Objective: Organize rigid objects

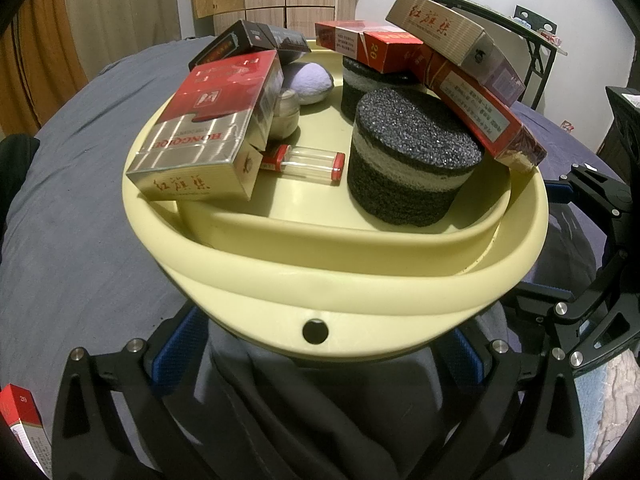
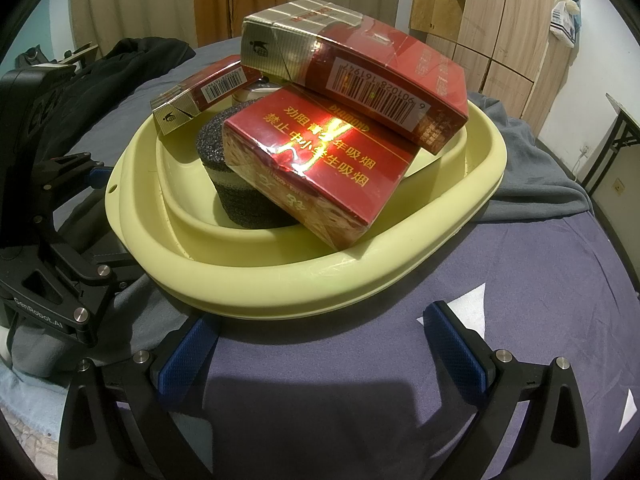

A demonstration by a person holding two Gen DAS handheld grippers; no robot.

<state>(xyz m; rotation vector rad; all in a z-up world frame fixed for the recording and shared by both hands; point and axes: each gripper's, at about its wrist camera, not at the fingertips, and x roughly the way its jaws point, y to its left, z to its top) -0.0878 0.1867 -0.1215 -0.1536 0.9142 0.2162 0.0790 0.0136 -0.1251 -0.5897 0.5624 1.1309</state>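
Observation:
A pale yellow basin [image 1: 320, 276] [image 2: 280, 280] sits on the grey bed sheet. It holds several cigarette boxes, among them a silver-red box [image 1: 208, 132] leaning on the left rim and a red box [image 1: 476, 112] [image 2: 320, 164] propped on a black foam cylinder [image 1: 412, 160] [image 2: 228, 172]. A clear tube with red caps [image 1: 304, 162] lies on the basin floor. My left gripper [image 1: 320, 356] is open, its fingers spread below the near rim. My right gripper [image 2: 322, 350] is open over the sheet, just short of the basin's other side.
A second foam cylinder [image 1: 372, 76], a pale pebble [image 1: 310, 82] and a small jar [image 1: 286, 114] also lie in the basin. One loose red box [image 1: 20, 420] rests on the sheet at lower left. Dark clothing [image 2: 120, 68] lies behind the basin. A folding table [image 1: 520, 24] stands by the wall.

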